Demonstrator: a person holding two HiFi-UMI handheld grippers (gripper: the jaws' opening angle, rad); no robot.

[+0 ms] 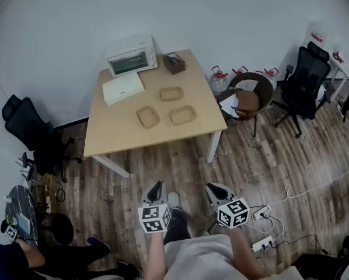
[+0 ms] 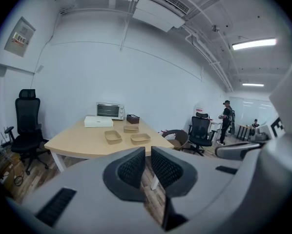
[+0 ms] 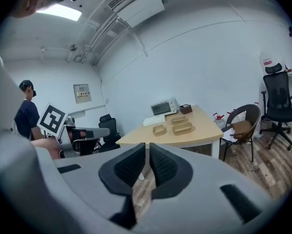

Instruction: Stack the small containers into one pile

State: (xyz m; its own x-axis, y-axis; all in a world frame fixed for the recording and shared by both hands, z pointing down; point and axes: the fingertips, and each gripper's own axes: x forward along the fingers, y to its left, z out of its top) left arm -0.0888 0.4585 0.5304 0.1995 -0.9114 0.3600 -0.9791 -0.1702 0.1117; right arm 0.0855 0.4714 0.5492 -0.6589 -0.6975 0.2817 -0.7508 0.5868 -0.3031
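Observation:
Three small tan containers lie apart from one another on the wooden table, none stacked. Both grippers are held low over the floor, well short of the table. My left gripper and right gripper point toward it. In the left gripper view the left gripper shows a narrow gap with nothing in it, and the containers sit far ahead. The right gripper is likewise slightly parted and empty, with the containers distant.
A toaster oven, a flat white box and a dark brown box stand at the table's far side. A wicker chair and a black office chair are to the right, another black chair left. Cables lie on the floor.

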